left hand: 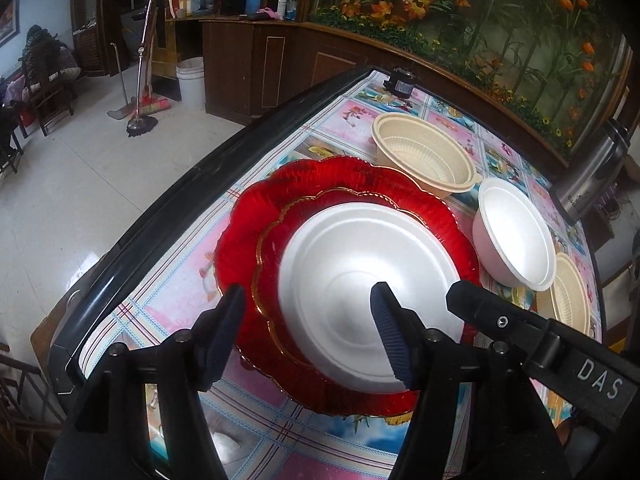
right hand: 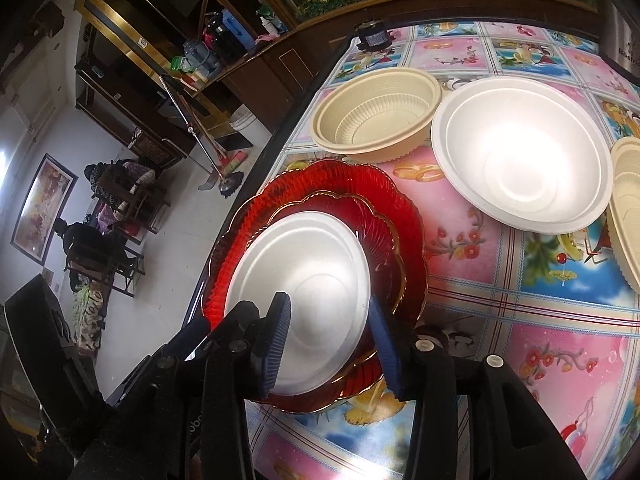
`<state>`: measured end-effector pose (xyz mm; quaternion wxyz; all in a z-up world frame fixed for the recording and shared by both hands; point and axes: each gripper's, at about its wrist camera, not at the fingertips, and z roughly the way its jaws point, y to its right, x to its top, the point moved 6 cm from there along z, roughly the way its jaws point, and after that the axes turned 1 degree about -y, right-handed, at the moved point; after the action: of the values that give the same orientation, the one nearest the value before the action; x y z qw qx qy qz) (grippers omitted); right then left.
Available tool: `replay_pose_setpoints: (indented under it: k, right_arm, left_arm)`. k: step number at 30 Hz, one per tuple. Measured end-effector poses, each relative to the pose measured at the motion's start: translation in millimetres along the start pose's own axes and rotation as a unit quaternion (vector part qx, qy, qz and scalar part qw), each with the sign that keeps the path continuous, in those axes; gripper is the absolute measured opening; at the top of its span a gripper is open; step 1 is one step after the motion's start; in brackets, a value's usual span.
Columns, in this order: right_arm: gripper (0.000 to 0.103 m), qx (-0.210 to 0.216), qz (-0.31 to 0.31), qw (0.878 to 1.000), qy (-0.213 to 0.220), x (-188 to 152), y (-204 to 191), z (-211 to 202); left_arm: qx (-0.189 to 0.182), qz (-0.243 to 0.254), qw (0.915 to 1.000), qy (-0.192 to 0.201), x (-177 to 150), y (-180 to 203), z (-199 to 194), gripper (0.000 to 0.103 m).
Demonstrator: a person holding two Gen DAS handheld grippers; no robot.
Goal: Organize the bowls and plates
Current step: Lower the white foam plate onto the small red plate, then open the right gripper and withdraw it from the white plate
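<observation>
A white plate (left hand: 372, 296) lies on a smaller red glass plate (left hand: 272, 256), which lies on a large red glass plate (left hand: 248, 216) near the table's left edge. My left gripper (left hand: 308, 300) is open above the stack's near left side. My right gripper (right hand: 328, 316) is open, its jaws either side of the white plate's (right hand: 304, 280) near rim; its finger (left hand: 520, 332) shows in the left wrist view. The red plates (right hand: 400, 248) also show in the right wrist view. A white bowl (right hand: 520, 152) and a ribbed cream bowl (right hand: 376, 116) stand further back. Another cream bowl (right hand: 628, 200) is at the right.
The table (right hand: 540, 320) has a flowery pink and blue cloth and a dark rim (left hand: 168, 208). A small dark device (left hand: 400, 82) sits at the far corner. A steel flask (left hand: 592, 168) stands at the right. Wooden cabinets, a mop and chairs are beyond the table.
</observation>
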<state>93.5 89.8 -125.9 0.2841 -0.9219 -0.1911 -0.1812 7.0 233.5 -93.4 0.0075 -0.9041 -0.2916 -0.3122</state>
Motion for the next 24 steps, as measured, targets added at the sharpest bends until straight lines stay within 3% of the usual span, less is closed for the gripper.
replay_pose_setpoints:
  k: [4,6,8,11,17,22,24]
  right_arm:
    - [0.044,0.006,0.004,1.000,0.013,-0.8,-0.3,-12.6]
    - [0.050,0.012,0.007,1.000,0.025,-1.5,1.0,-22.3]
    - [0.065,0.020,0.012,0.999,0.038,-2.1,3.6,-32.1]
    - [0.076,0.035,0.026,0.997,0.059,-5.5,14.3,-50.9]
    - [0.089,0.070,0.076,0.992,0.069,-18.6,49.2,-77.0]
    - [0.102,0.074,0.120,0.987,0.074,-33.5,80.1,-89.9]
    - [0.102,0.075,0.127,0.986,0.078,-37.5,88.7,-95.0]
  left_arm:
    - [-0.009,-0.006,0.9998,0.018,3.9,1.5,-12.9,0.064]
    - [-0.016,-0.010,0.9995,0.025,6.1,3.4,-19.5,0.072]
    - [-0.023,-0.014,0.9987,0.042,8.3,3.8,-29.3,0.078]
    - [-0.035,-0.008,0.9979,0.055,10.8,7.3,-38.1,0.082]
    - [-0.069,-0.012,0.9971,0.030,7.8,17.0,-36.7,0.082]
    - [-0.078,0.014,0.9964,0.031,3.9,35.0,-40.6,0.082]
    - [-0.085,0.019,0.9957,0.031,2.3,41.5,-42.1,0.082]
